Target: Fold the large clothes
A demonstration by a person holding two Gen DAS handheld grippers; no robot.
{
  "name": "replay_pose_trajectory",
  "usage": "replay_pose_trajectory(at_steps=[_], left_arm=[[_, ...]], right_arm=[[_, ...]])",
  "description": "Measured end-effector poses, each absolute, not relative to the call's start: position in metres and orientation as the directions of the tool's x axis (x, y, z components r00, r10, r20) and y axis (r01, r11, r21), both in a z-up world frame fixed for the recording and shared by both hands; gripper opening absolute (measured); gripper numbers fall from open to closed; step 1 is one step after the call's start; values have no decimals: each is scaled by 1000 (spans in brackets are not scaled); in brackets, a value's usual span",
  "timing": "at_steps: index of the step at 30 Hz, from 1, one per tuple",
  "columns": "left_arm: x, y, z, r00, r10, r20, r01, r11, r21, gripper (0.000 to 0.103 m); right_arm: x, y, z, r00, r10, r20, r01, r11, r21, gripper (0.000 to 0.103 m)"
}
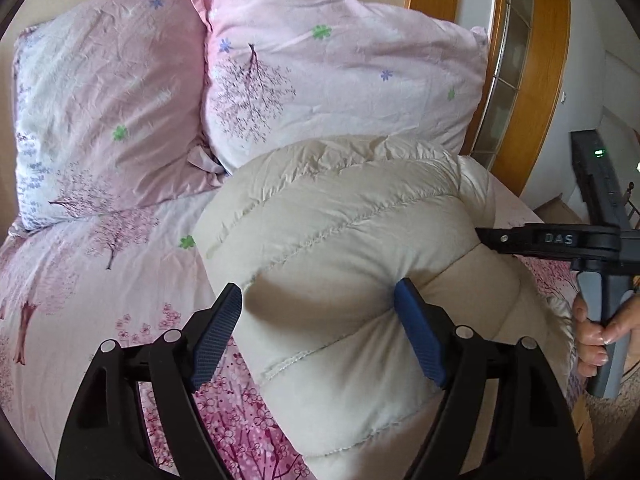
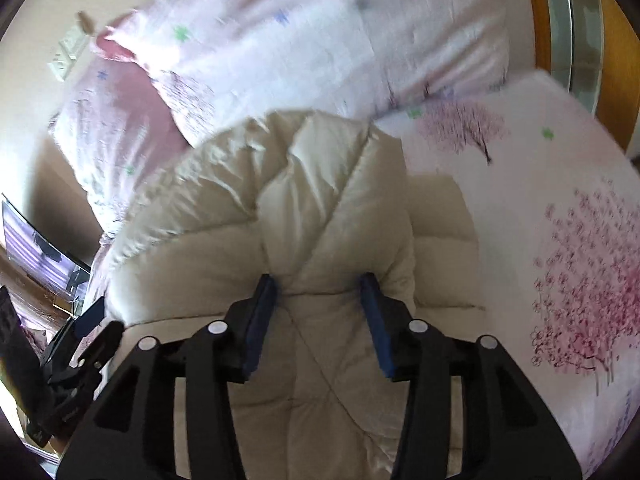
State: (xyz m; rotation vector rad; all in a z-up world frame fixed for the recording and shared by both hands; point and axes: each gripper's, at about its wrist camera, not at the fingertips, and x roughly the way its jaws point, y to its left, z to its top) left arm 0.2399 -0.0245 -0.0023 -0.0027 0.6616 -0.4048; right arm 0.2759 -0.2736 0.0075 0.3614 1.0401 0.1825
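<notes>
A cream quilted down jacket lies bunched and folded over on the bed. My left gripper is open, its jaws wide around a puffy fold of the jacket with the right pad pressing into a seam. My right gripper is closed on a thick fold of the jacket, both blue pads against the fabric. The right gripper also shows in the left wrist view, at the jacket's right side, with the hand holding it.
The bed sheet is pink with a tree print. Two matching pillows stand at the head of the bed, just behind the jacket. A wooden door frame is at the right. A screen stands at the left.
</notes>
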Motion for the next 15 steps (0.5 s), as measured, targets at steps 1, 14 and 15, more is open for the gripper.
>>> replay_pose_trajectory(at_steps=[1, 14, 15], left_arm=[[242, -25, -4, 707, -371, -602, 368, 920, -135, 80], [255, -39, -18, 649, -404, -645, 398, 902, -164, 85], [249, -33, -15, 646, -423, -635, 402, 896, -188, 85]], right_arm=[[279, -275, 2, 482, 319, -816, 36, 923, 382, 47], [283, -292, -16, 435, 264, -861, 92, 938, 334, 48], [278, -294, -11, 448, 279, -849, 84, 933, 351, 49]])
